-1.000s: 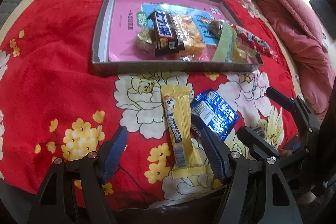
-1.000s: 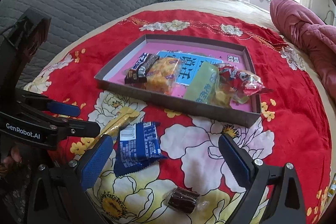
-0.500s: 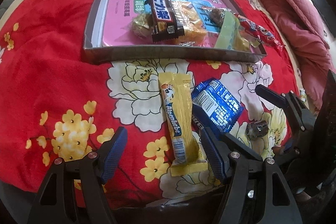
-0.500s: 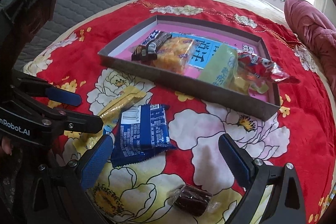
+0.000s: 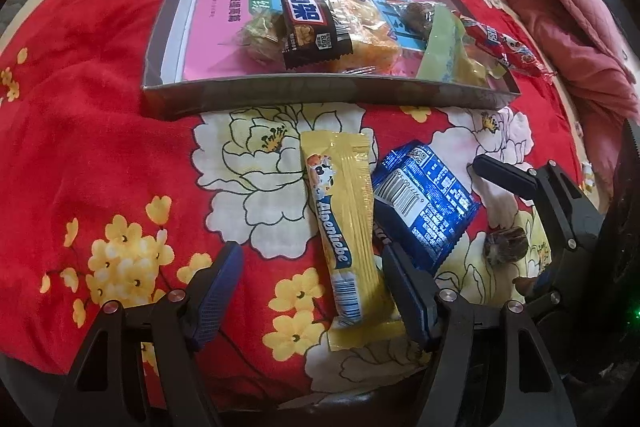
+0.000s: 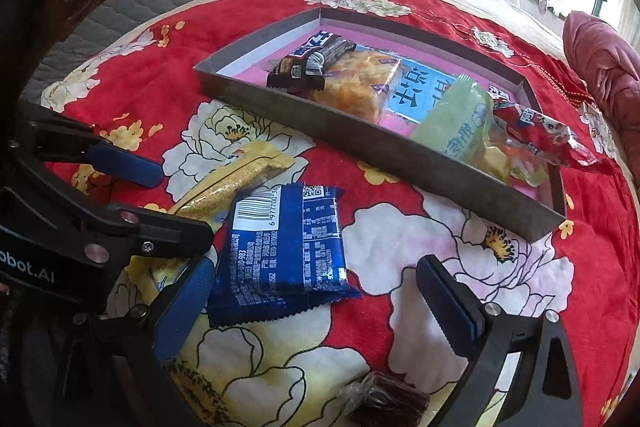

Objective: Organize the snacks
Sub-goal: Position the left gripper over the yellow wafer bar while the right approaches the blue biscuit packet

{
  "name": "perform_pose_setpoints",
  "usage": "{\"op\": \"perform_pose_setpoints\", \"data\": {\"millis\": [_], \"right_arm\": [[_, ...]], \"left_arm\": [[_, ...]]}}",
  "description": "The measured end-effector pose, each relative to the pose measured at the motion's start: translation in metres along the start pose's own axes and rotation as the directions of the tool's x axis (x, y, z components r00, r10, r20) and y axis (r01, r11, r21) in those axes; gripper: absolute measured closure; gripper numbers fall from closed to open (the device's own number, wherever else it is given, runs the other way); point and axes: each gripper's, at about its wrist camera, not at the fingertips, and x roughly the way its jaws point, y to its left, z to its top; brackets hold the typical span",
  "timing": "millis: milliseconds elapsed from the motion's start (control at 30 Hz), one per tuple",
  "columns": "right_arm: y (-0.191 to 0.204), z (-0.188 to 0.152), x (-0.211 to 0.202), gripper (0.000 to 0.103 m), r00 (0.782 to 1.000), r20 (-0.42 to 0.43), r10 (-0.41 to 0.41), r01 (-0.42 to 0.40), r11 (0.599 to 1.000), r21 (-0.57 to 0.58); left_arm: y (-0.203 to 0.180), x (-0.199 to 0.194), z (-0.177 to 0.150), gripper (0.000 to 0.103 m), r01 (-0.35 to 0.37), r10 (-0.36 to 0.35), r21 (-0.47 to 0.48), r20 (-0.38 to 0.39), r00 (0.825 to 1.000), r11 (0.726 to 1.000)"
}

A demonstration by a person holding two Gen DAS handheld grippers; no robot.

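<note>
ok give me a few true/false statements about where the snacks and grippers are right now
1. The yellow bar lies on the red blanket, outside the tray. True.
2. The blue packet is inside the tray. False: it lies on the blanket beside the yellow bar.
3. The left gripper is shut on the yellow bar. False: it is open, with the bar's end between its fingers, by the right-hand one.
4. The black bar lies in the tray on top of other snacks. True.
5. The right gripper holds the dark candy. False: it is open and the candy lies loose on the blanket.
</note>
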Motion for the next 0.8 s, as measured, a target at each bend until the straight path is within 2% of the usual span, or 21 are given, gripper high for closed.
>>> {"op": "perform_pose_setpoints", "data": {"millis": [167,367,533,800], "right_arm": [[0.003,0.000,0.006,0.002,1.000,-0.006,-0.020,0.020,1.000,-0.014],[-0.005,0.000,0.008,0.002,0.995,0.005,-0.102,0.102,0.995,0.008],[-0.019,-0.001,0.008,0.002,0.994,-0.002,-0.105,0.105,0.992,0.065],[-0.019,0.003,0.010,0.002,0.996,0.020,-0.086,0.086,0.996,0.017]], "left_arm": [[0.000,0.001,0.000,0.029,-0.012,0.012,0.003,0.002,1.000,1.000],[0.000,0.002,0.001,0.029,-0.021,0.021,0.001,0.003,1.000,1.000],[-0.005,0.005,0.003,0.029,-0.045,0.045,0.008,0.004,0.999,0.999],[-0.010,0.010,0.005,0.029,-0.074,0.074,0.017,0.002,0.997,0.997]]}}
